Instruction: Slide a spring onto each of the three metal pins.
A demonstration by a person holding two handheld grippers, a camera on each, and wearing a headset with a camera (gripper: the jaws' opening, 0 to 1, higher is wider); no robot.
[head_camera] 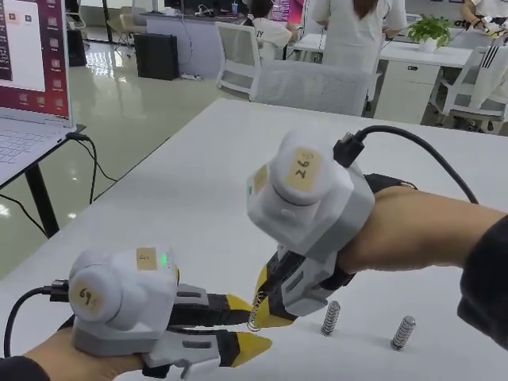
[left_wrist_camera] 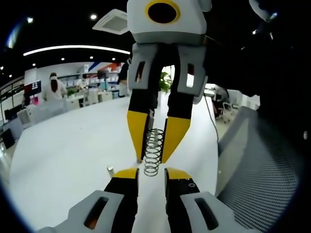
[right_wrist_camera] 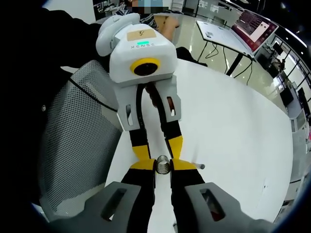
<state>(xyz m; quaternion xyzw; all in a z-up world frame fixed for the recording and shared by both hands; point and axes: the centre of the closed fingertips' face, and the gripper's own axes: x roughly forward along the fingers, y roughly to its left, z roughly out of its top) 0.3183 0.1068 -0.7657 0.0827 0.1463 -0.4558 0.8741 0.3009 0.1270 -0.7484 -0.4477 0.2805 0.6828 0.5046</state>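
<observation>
My right gripper point(head_camera: 266, 308) reaches down from the right and is shut on a small steel spring point(head_camera: 255, 311), which it holds just above the white table point(head_camera: 198, 175). In the right gripper view the spring point(right_wrist_camera: 164, 163) sits end-on between my jaws. My left gripper point(head_camera: 255, 324) comes in from the bottom left, open, with its yellow tips on either side of the spring's lower end point(left_wrist_camera: 152, 165). Two more springs point(head_camera: 330, 317) point(head_camera: 403, 332) stand upright on the table to the right. One short metal pin point(left_wrist_camera: 110, 169) stands on the table beside the grippers, also seen as the pin point(right_wrist_camera: 201, 166).
A laptop point(head_camera: 28, 71) stands on a separate desk at the far left. A grey mesh chair point(head_camera: 309, 83) is at the table's far edge, and a mesh chair back point(left_wrist_camera: 262, 179) is close beside the grippers. People sit at desks in the background.
</observation>
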